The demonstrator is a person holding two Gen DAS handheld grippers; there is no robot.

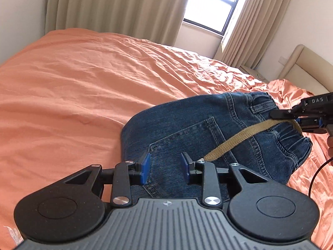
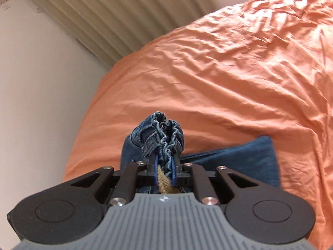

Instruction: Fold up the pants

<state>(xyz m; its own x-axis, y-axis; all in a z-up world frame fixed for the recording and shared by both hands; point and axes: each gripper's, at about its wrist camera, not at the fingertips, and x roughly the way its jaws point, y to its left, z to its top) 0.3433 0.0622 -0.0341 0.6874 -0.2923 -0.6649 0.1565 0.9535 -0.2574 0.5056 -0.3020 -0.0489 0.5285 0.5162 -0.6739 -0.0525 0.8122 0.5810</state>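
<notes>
The pants (image 1: pixel 197 137) — dark blue denim with an elastic waistband — lie bunched on the orange bedspread (image 1: pixel 83 83), toward its near edge in the left wrist view. A back pocket faces up. A tan woven drawstring (image 1: pixel 235 141) runs diagonally across the denim from the waistband toward the left gripper.

The right gripper (image 2: pixel 164 168) pinches the gathered waistband (image 2: pixel 166 133): its blue pads are pressed together on the ruched fabric, and the drawstring (image 2: pixel 164 182) passes between them toward the gripper body. The waistband is raised off the bedspread at this point. In the left wrist view the same gripper (image 1: pixel 291 117) enters from the right edge and meets the waistband there.

The left gripper (image 1: pixel 165 166) hovers over the pocket area with its fingers spread and nothing between the pads. Whether the pad tips touch the denim cannot be determined from this angle.

Beyond the bedspread — beige curtains (image 1: pixel 114 6), a bright window (image 1: pixel 214 4), a white wall and a padded beige headboard (image 1: pixel 308 68) at the far right corner.
</notes>
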